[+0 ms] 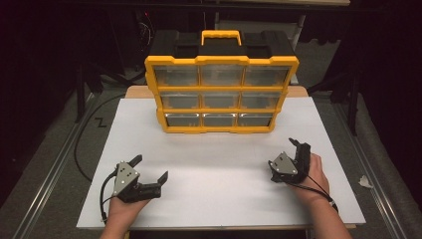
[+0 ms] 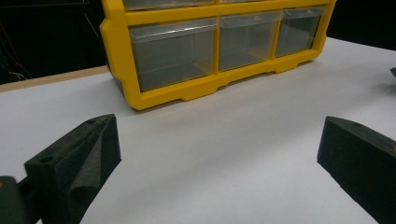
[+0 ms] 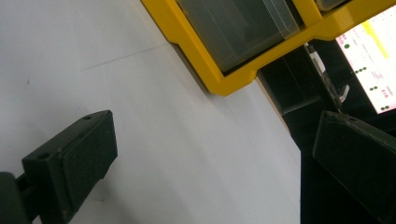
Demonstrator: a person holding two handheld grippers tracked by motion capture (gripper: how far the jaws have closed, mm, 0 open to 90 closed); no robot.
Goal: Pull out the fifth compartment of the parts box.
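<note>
A yellow organiser with nine clear drawers in three rows stands upright at the far middle of a white table, its black and yellow handle on top. A person's hands come in from the near edge. The left gripper rests near the left front corner, jaws spread wide, empty. The right gripper sits near the right edge, jaws also released and empty. Both are well apart from the organiser.
</note>
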